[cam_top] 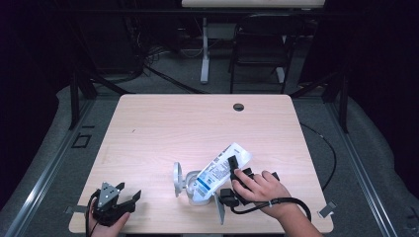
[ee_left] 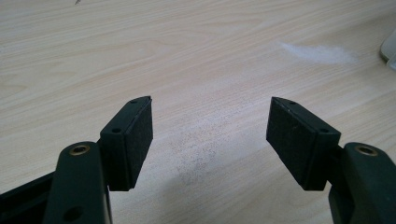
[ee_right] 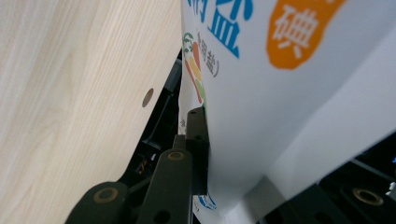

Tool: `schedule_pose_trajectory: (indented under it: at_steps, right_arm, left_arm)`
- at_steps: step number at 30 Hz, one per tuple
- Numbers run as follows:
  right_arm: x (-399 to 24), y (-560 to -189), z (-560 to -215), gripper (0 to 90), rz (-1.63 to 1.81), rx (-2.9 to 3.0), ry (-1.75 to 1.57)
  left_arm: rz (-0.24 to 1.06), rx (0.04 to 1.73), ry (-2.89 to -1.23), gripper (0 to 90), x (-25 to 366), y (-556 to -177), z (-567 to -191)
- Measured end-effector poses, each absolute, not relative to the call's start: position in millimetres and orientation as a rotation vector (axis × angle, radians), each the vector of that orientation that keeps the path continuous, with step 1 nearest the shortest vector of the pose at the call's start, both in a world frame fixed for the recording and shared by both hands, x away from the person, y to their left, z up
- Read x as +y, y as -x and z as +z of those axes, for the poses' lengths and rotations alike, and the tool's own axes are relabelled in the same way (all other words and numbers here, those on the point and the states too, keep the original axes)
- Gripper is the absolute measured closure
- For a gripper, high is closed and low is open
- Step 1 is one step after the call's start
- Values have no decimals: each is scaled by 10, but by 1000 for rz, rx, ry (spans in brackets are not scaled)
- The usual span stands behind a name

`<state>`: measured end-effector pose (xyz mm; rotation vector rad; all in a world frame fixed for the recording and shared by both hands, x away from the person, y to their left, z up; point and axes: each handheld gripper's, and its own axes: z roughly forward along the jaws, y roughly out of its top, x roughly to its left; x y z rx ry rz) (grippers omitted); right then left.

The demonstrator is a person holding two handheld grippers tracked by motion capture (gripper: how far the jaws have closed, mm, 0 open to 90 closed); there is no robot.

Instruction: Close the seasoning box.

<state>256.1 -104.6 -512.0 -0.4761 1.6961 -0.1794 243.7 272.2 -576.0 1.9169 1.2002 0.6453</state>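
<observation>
White salt bag (cam_top: 220,170) tipped mouth-down over the jar (cam_top: 195,190), bench (cam_top: 163,128) at 5 o'clock; right gripper (cam_top: 231,178) fingers clamp it. Pouring step. Left gripper (cam_top: 114,199) gapes empty. Next: tilt gently, hold aim.

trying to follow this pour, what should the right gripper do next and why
Probably keep the bag tipped and give it a slight shake. The right gripper is clamped on the bag, whose lower end sits in the mouth of the white container with its lid flipped open. The left gripper rests open, apart.
</observation>
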Motion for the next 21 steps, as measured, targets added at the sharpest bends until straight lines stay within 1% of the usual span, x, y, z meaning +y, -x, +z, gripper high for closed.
schedule_pose_trajectory:
  at_steps: [21]
  right_arm:
    - [-1056,-2496,-5190,804,-57,1780,341]
  left_arm:
    - [643,1200,-1920,321,2710,-2437,-5765]
